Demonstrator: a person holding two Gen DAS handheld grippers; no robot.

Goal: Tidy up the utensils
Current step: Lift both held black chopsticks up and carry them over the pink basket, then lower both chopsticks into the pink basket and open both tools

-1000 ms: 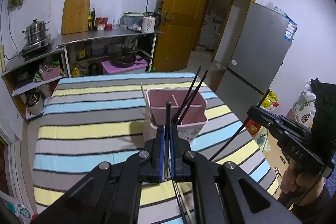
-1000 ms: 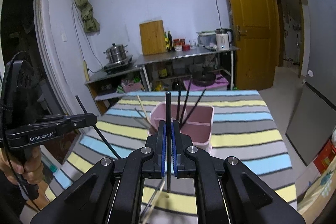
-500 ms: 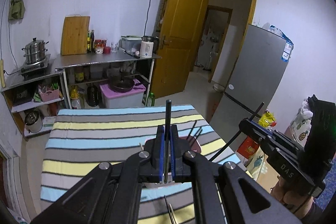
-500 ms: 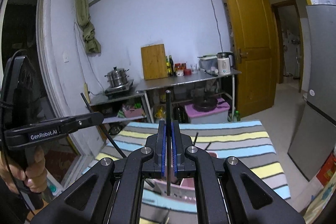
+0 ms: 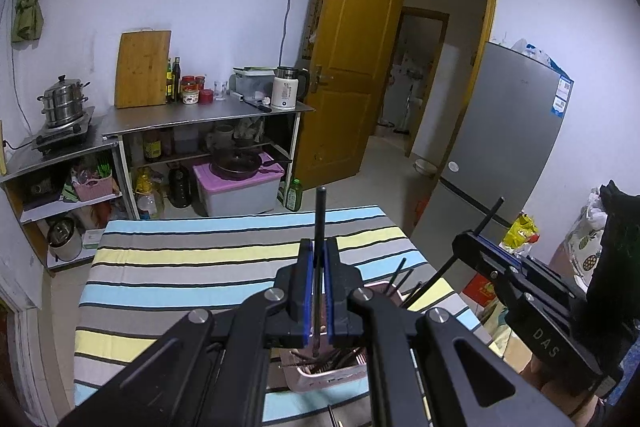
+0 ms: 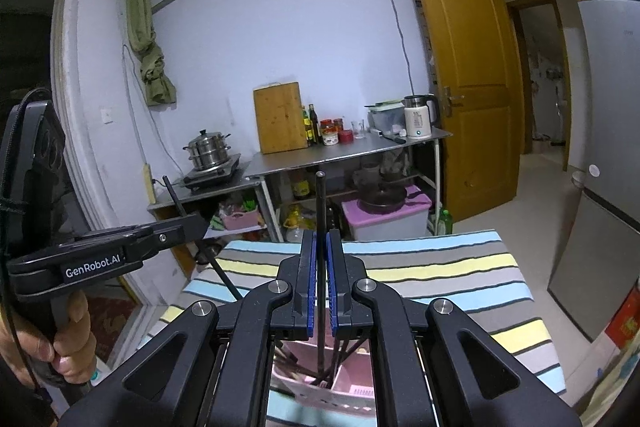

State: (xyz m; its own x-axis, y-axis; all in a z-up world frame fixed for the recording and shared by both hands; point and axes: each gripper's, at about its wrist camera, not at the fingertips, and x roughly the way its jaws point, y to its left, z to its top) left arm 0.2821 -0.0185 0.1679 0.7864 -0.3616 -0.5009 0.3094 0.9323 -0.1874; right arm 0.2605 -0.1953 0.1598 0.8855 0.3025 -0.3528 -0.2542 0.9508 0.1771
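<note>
Since a second ago, both grippers have been carried forward over the pink holder point(image 5: 332, 375), which was seen well ahead on the striped tablecloth point(image 5: 192, 267) and is now seen only beneath the linkages, at the near end of the table. In each wrist view a black chopstick is held upright: one chopstick point(image 5: 320, 227) is clamped between the closed blue pads of the left gripper point(image 5: 319, 291), and another chopstick point(image 6: 320, 227) is pinched in the same way by the right gripper point(image 6: 320, 283); its lower end appears to reach into the holder point(image 6: 352, 383), though contact cannot be told. Several dark chopsticks are already stood or leaned inside. The step in hand is judged to be the dropping of both chopsticks into the holder. For the next move, the tips need to be lowered into a compartment and the pads parted, so that the sticks are not caught on the rim or the divider. Beyond the table, a steel shelf point(image 5: 208, 115) and a yellow door point(image 5: 348, 67) are seen.
</note>
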